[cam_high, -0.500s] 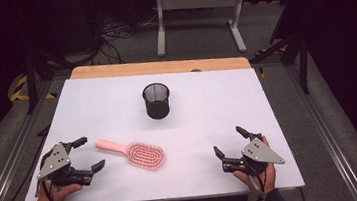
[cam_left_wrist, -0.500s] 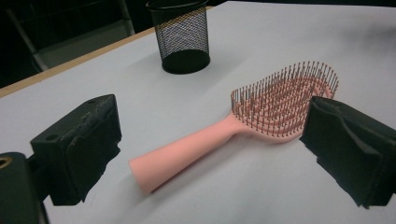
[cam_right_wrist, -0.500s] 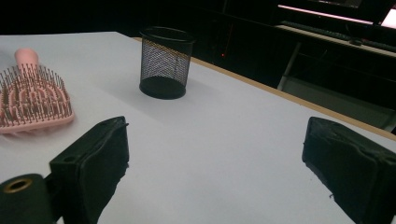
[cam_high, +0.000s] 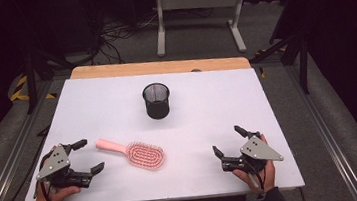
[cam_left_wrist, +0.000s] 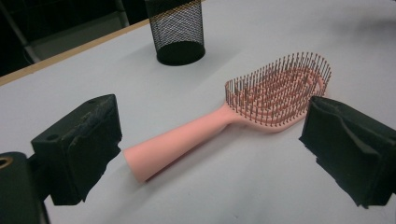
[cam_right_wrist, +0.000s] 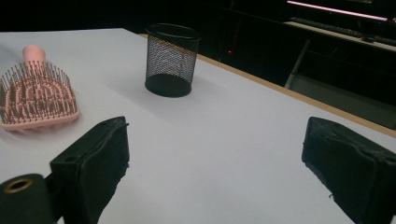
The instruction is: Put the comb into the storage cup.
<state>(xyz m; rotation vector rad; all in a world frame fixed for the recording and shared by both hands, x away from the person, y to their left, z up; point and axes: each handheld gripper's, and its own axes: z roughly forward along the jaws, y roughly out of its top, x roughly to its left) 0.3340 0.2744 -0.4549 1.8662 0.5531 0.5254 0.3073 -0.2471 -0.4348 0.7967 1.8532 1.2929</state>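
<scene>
Both grippers' fingers are spread and empty: from above, the left gripper sits just beside the pink plastic bristle hairbrush lying flat on the white table, handle toward it; the right gripper is well apart. Left gripper view: hairbrush lies between the jaws, black mesh cup beyond. Right gripper view: brush left, cup ahead.

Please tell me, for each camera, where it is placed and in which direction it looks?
High view: fixed above the person's side, looking forward and down on the white table; hands, left claw and right claw enter from below.
Left gripper view: rides on the left claw, facing the pink hairbrush; its two black jaws show, wide apart.
Right gripper view: rides on the right claw, facing the black mesh cup; its jaws show, wide apart.
Shared: both gripper views hold the hairbrush and the mesh cup.
</scene>
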